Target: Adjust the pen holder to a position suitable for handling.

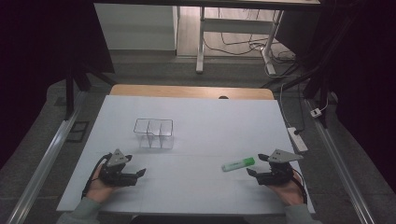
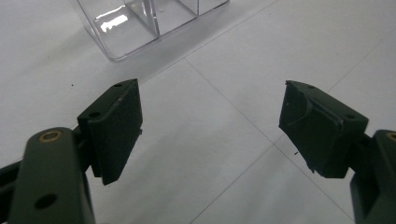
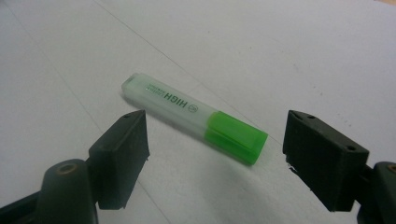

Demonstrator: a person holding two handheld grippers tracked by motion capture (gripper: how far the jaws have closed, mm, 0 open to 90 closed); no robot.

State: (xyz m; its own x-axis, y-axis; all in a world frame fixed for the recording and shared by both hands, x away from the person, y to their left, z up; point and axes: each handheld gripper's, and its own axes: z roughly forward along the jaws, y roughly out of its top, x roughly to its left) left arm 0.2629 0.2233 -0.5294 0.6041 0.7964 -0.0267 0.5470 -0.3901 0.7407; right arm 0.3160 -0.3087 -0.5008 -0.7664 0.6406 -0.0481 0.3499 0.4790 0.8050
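A green highlighter (image 1: 238,164) with a green cap lies flat on the white table cover, just left of my right gripper (image 1: 257,164). In the right gripper view the highlighter (image 3: 177,105) lies slantwise a little beyond the open jaws of my right gripper (image 3: 215,115), cap end toward the right jaw, untouched. A clear plastic box (image 1: 153,133) with three compartments stands empty at the centre left. My left gripper (image 1: 135,165) rests below it, open and holding nothing. In the left gripper view the clear box (image 2: 140,23) sits beyond my left gripper (image 2: 211,86).
The white cover (image 1: 201,121) spans a wooden table (image 1: 191,91). A power strip (image 1: 297,138) with a cable lies off the right edge. Metal rails (image 1: 46,158) run along both sides. Desk legs and cables stand on the floor at the back.
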